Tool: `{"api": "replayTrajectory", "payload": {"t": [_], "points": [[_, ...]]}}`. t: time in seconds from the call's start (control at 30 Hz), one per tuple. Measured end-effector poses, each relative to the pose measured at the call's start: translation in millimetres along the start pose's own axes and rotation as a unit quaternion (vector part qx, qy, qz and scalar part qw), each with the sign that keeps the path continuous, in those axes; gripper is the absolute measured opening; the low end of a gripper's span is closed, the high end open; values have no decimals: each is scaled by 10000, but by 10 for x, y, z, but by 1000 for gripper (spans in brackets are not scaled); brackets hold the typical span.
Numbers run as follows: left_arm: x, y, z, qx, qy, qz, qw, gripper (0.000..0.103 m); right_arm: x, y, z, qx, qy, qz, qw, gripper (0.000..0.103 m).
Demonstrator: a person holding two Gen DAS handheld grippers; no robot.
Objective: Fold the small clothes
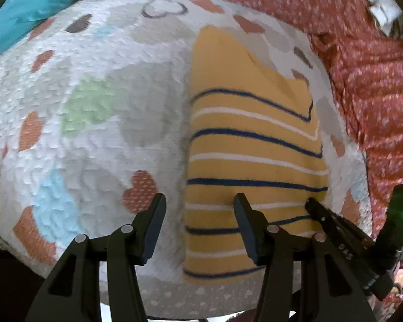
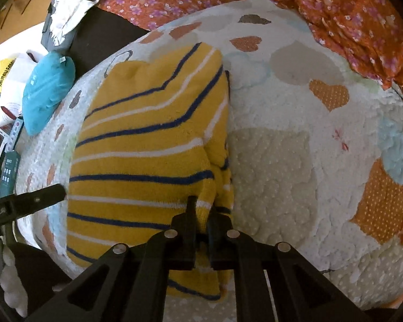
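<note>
My left wrist camera looking down and forward, close over the heart-patterned quilt [image 1: 94,134], my right wrist camera likewise close from the opposite side, both sharing the yellow striped garment [image 1: 249,147] [image 2: 147,147], the teal pillow [image 1: 35,8] [image 2: 47,91]

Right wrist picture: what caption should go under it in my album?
Right gripper pinching a yellow striped sweater on a heart-patterned quilt.

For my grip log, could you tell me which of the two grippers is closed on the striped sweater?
The right gripper: its fingers pinch a fold of the yellow striped sweater. The left gripper is open, holding nothing.
</note>
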State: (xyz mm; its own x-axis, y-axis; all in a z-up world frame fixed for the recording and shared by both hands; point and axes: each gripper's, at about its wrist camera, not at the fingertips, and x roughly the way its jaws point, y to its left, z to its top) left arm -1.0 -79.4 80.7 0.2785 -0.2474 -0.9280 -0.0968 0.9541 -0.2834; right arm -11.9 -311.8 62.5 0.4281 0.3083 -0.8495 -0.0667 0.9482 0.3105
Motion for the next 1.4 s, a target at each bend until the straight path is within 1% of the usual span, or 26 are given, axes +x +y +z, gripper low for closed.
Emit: {"api": "replayTrajectory", "payload": {"t": [0.03, 0.1, 0.17, 0.23, 0.27, 0.3, 0.33, 0.4, 0.47, 0.5, 0.57, 0.6, 0.67, 0.73, 0.8, 0.83, 0.9, 0.93, 0.97, 1.03, 1.13, 1.2, 1.27, 1.3, 1.37, 1.4], "points": [[62, -9, 7, 2, 63, 28, 10000, 51, 7, -34, 3, 67, 10, 52, 10000, 8], [193, 1, 19, -47, 197, 40, 9998, 55, 12, -107, 6, 267, 46, 229, 9994, 12], [279, 51, 42, -178, 279, 35, 9994, 66, 35, -191, 11, 520, 95, 418, 9977, 14], [300, 97, 58, -297, 335, -42, 9990, 68, 15, -300, 18, 889, 91, 727, 9933, 16], [292, 111, 63, -321, 347, -89, 9988, 68, -12, -328, 22, 1024, 38, 854, 9911, 16], [265, 123, 64, -321, 329, -121, 9989, 68, -72, -368, 30, 1176, -117, 1010, 9878, 16], [223, 128, 55, -307, 284, -133, 9990, 68, -124, -371, 39, 1243, -284, 1055, 9862, 17], [125, 141, 19, -297, 178, -189, 9992, 68, -285, -346, 57, 1201, -742, 937, 9855, 18], [45, 150, -30, -305, 89, -277, 9991, 68, -449, -273, 77, 1029, -1250, 562, 9852, 18], [7, 153, -61, -300, 36, -291, 9991, 68, -503, -237, 89, 962, -1397, 468, 9844, 18], [-22, 157, -111, -252, -4, -243, 9994, 68, -566, -171, 161, 847, -1567, 422, 9831, 18], [-22, 150, -135, -210, 0, -191, 9996, 68, -565, -143, 222, 784, -1546, 468, 9837, 18], [-28, 143, -180, -124, 9, -129, 9998, 68, -492, -53, 381, 687, -1350, 623, 9865, 18], [-54, 114, -199, -69, -33, -59, 10000, 68, -352, 29, 546, 589, -1015, 862, 9893, 26], [-89, 95, -191, -24, -104, 12, 9999, 68, -110, 90, 672, 526, -588, 993, 9919, 38], [-114, 91, -196, -4, -147, 54, 9999, 68, 36, 97, 710, 494, -339, 994, 9932, 39], [-177, 80, -186, 43, -252, 144, 9996, 68, 271, 47, 713, 503, -44, 898, 9947, 39], [-207, 79, -186, 64, -300, 187, 9994, 68, 310, 16, 699, 516, -82, 915, 9944, 39], [-242, 75, -180, 89, -363, 248, 9990, 68, 284, -15, 664, 498, -244, 994, 9935, 39], [-313, 51, -162, 134, -517, 402, 9978, 68, 218, -28, 623, 447, -364, 1066, 9926, 39], [-435, -20, -148, 252, -816, 765, 9934, 68, 25, -38, 583, 375, -739, 896, 9925, 41], [-548, -91, -161, 413, -1098, 1118, 9868, 68, -129, -75, 556, 404, -1077, 656, 9912, 46], [-641, -150, -186, 548, -1349, 1433, 9789, 68, -219, -128, 544, 528, -1280, 577, 9887, 49], [-692, -179, -204, 637, -1502, 1639, 9729, 69, -257, -166, 547, 595, -1357, 563, 9874, 50], [-749, -225, -228, 757, -1677, 1919, 9640, 75, -292, -199, 550, 654, -1420, 530, 9863, 51], [-777, -240, -240, 811, -1737, 2016, 9605, 76, -291, -209, 557, 676, -1425, 494, 9862, 51]]}}
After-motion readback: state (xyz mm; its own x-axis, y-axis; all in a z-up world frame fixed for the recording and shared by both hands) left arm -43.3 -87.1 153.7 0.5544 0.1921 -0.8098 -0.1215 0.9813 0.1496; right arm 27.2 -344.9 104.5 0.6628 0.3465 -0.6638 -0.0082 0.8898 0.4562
